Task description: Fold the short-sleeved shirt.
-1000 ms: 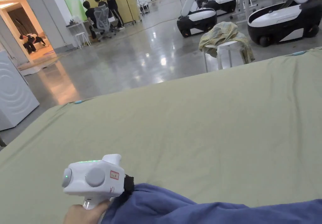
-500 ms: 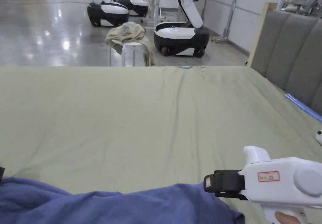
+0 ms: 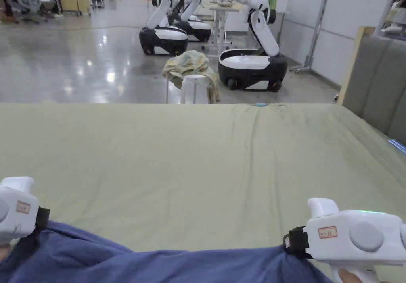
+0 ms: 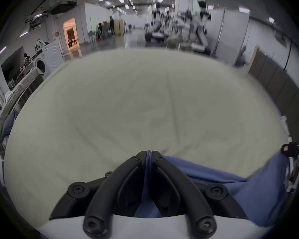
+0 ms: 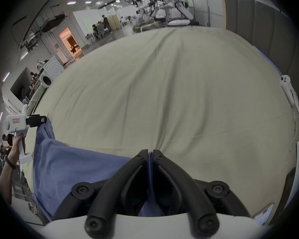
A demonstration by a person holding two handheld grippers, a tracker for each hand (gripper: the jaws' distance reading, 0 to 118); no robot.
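change: both grippers now in head view, earlier only 1 | left gripper [image 3: 41, 218] at 8 o'clock, right gripper [image 3: 292, 243] at 4, fingers clamped on shirt [image 3: 178, 264] edge | you hold it stretched over the bed [image 3: 206, 156], ready to spread flat

One blue shirt [image 3: 166, 262], two grippers, left [image 4: 149, 154] and right [image 5: 150, 152], one stool [image 3: 194, 85], two wheeled robots [image 3: 251, 63]

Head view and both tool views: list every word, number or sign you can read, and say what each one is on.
No text can be read here.
Red-bordered sticker on the right tool: print too small to read.
Red-bordered sticker on the left tool: print too small to read.
The left tool's sticker, seen from the right tool view: blurred.
The blue shirt and the green sheet show no print.
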